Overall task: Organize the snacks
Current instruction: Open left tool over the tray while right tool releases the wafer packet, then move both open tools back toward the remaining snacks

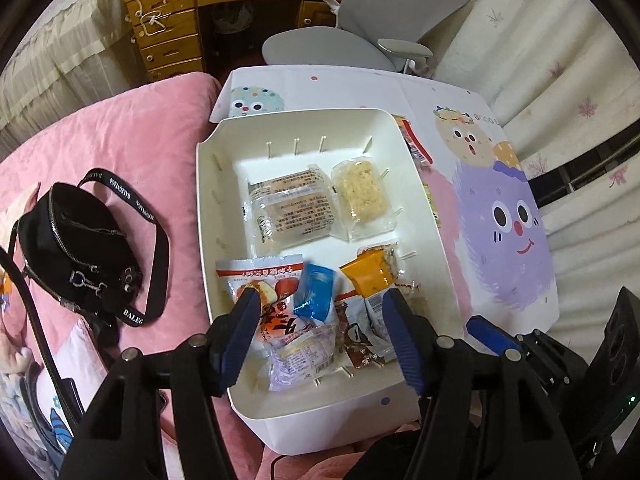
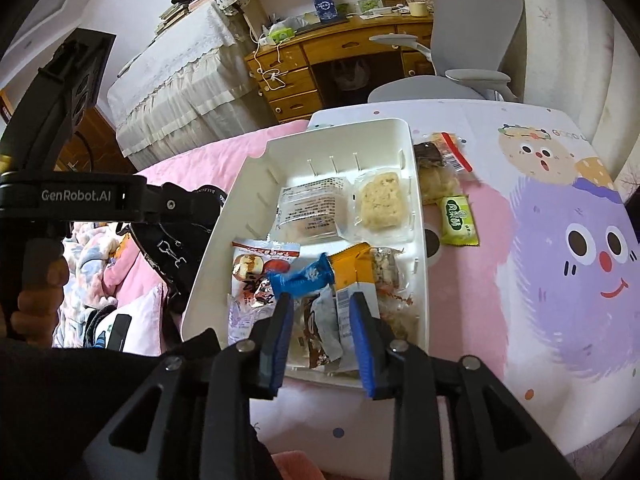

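Note:
A white tray (image 1: 208,184) (image 2: 256,184) rests half on a cartoon-printed table top, half on pink bedding. In it lie two clear-wrapped cakes (image 1: 292,204) (image 1: 362,192), a red-and-white packet (image 1: 260,276), a blue packet (image 1: 314,292) (image 2: 304,278), an orange packet (image 1: 366,276) and several more wrappers. My left gripper (image 1: 320,302) hovers open over the tray's near end, its pads on nothing. My right gripper (image 2: 322,300) stands open over the brown and white wrappers, its jaws closer together. Beside the tray on the table lie a green packet (image 2: 458,220), a brown bread packet (image 2: 432,168) and a red-edged wrapper (image 2: 454,150).
A black shoulder bag (image 1: 76,256) lies on the pink blanket (image 1: 160,140) left of the tray. The cartoon table top (image 2: 540,280) stretches to the right. Behind stand a grey office chair (image 1: 392,8) and a wooden desk (image 1: 172,32) with drawers.

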